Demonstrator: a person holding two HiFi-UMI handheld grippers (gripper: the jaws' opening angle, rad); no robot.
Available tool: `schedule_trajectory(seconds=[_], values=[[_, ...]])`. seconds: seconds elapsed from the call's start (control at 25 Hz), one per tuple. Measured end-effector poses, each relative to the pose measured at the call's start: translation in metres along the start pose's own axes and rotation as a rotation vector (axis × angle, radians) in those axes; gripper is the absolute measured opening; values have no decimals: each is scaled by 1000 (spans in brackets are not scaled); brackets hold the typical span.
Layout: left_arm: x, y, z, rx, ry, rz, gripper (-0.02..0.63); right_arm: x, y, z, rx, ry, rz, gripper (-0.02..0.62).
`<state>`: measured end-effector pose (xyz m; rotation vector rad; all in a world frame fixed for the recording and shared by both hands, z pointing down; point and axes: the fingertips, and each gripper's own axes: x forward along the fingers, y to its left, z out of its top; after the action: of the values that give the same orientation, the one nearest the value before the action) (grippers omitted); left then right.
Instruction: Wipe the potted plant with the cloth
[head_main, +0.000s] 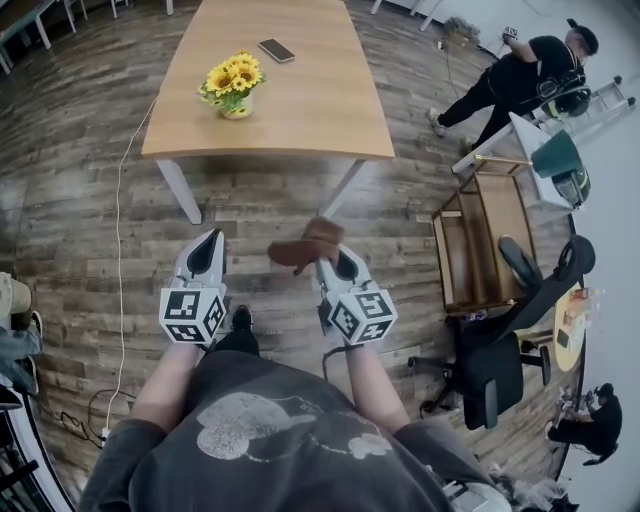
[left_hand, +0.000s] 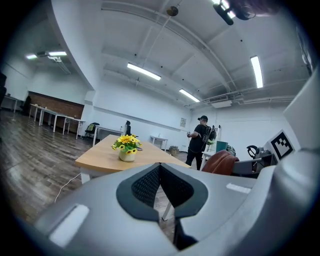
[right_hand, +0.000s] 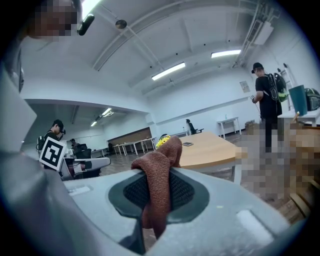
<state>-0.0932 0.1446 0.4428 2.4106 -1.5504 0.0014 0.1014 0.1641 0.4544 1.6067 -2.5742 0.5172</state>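
Note:
A potted plant (head_main: 232, 86) with yellow flowers stands near the left front of a wooden table (head_main: 300, 110). The plant (left_hand: 126, 148) also shows ahead in the left gripper view. My right gripper (head_main: 322, 256) is shut on a brown cloth (head_main: 308, 245), which bunches up above its jaws. In the right gripper view the cloth (right_hand: 158, 180) hangs between the pads and hides most of the plant (right_hand: 161, 142). My left gripper (head_main: 214, 238) is shut with nothing in it. Both grippers hover over the floor, short of the table.
A phone (head_main: 276, 50) lies on the table behind the plant. A white cable (head_main: 122, 260) trails across the floor at left. At right stand a wooden shelf frame (head_main: 480, 240) and a black office chair (head_main: 500, 350). A person (head_main: 520, 80) stands beyond the table's right end.

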Motion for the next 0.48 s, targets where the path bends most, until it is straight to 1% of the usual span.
schedule_trajectory(seconds=[0.28,0.48], values=[[38,35,15,-7,9,-26,18,51,-8,19,3,9,-38,49],[62,58,11,-2,44,-68,18,90,-9,22,22,0,-67,49]])
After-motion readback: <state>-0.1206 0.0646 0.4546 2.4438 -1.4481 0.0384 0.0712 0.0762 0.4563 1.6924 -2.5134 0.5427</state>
